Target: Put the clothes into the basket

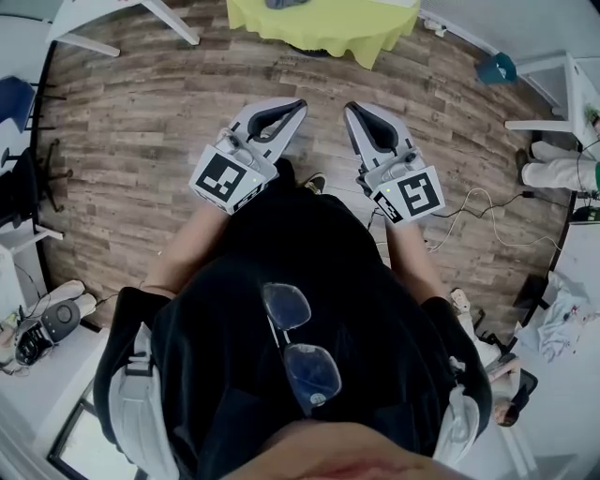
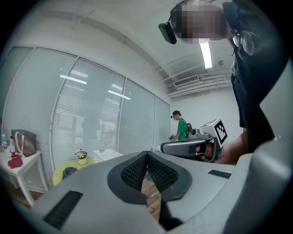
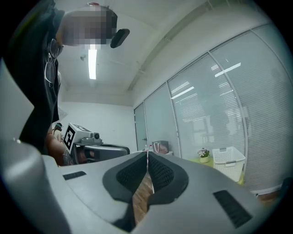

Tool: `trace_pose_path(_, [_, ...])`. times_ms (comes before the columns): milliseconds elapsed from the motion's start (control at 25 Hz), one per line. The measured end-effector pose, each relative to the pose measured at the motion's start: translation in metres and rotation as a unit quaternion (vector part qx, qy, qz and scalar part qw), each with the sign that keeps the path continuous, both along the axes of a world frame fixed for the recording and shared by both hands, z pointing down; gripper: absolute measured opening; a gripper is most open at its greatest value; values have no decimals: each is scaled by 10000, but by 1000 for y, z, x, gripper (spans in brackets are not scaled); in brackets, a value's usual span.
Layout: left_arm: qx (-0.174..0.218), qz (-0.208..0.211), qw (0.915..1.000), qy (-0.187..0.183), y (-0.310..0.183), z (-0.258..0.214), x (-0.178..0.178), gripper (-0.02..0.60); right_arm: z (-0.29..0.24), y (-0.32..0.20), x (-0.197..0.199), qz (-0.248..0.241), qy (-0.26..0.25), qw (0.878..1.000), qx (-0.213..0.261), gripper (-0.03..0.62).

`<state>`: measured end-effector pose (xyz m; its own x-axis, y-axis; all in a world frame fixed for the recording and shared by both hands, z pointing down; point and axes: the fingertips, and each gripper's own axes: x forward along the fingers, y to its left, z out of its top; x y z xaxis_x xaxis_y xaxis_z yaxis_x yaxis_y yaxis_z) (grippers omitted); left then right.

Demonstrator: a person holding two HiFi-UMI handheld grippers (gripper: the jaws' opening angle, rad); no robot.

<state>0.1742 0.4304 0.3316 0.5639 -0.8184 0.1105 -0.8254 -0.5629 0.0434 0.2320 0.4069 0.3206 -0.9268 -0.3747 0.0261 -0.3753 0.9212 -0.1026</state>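
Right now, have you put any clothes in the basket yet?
Nothing looks done yet. The left tool and right tool are both shut and empty, held level above the floor. A dark garment lies on the yellow table, and the white basket stands beside the flower pot. To do: walk over, grab the garment and drop it in the basket.

The left gripper [image 1: 298,106] and the right gripper [image 1: 351,109] are held side by side before the person, apart, above the floor [image 1: 141,122]. Ahead of them stands a table [image 1: 319,33]. On it, from left to right, lie the clothes [image 2: 69,172], a flowerpot [image 3: 203,155] and the basket [image 3: 228,160]. 1 other person [image 2: 181,128] stands far off to the right.
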Motion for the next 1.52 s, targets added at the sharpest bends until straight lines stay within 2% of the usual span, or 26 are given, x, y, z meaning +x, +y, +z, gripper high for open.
trace_pose_path(480, [-79,-143,9999,51,-21,9,-63,11,7,-17,-65,-256,73,9996,-117,26])
trace_pose_path(720, [-140,-79,9999,48,-42,13,-103,11,7,-37,-113,-331,184,9993,-59,26])
trace_pose_path(1160, [24,133,9998,166,-82,8,-175,11,3,-71,-194,-344,78,9993,-76,23])
trace_pose_path(1520, [23,73,9997,232,-102,9,-219,11,2,-91,-232,-309,235,9992,10,25])
